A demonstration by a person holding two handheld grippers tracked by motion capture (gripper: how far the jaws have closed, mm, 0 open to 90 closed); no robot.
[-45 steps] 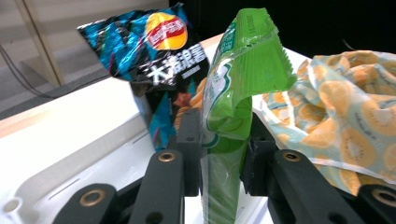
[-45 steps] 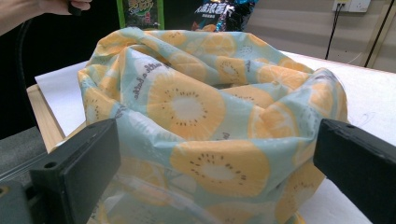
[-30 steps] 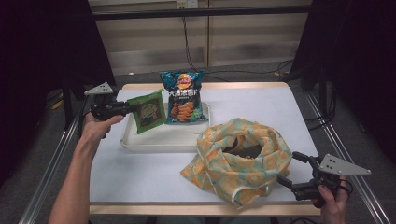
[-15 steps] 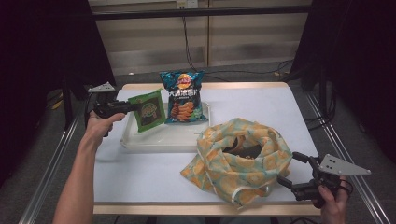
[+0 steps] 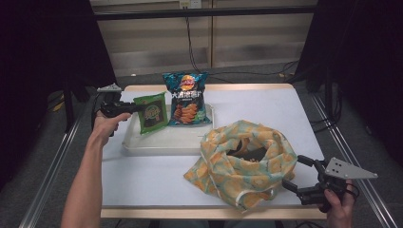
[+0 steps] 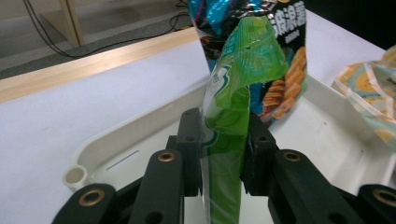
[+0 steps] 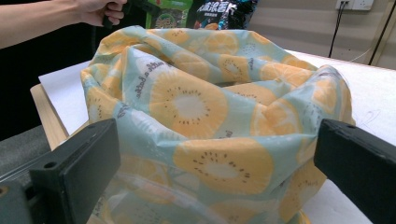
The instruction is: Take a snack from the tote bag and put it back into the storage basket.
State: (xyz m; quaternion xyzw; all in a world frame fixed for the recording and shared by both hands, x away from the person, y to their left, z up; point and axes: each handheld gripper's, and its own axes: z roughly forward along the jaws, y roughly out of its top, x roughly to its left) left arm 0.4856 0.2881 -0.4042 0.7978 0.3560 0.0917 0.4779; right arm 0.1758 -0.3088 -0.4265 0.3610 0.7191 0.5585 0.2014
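Tray [image 5: 157,145] as landmark: left gripper [image 5: 135,108] clamps green packet [image 5: 152,112] upright over its left end, probably for bagging; right gripper [image 5: 297,173] gapes beside fruit-print bag [image 5: 242,161], right of tray.

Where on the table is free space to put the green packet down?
Bare table lies in front of the white tray, left of the fruit-print bag, and at the far right corner. The middle, between tray and bag, is crowded.

Glossy crinkled green packet [image 6: 233,93], shiny foil chip bag [image 5: 187,97], smooth white plastic tray [image 6: 140,135], soft printed cloth bag [image 7: 210,116], matt white bench [image 5: 152,175] with wood edge, matt black plastic claw [image 6: 223,154]
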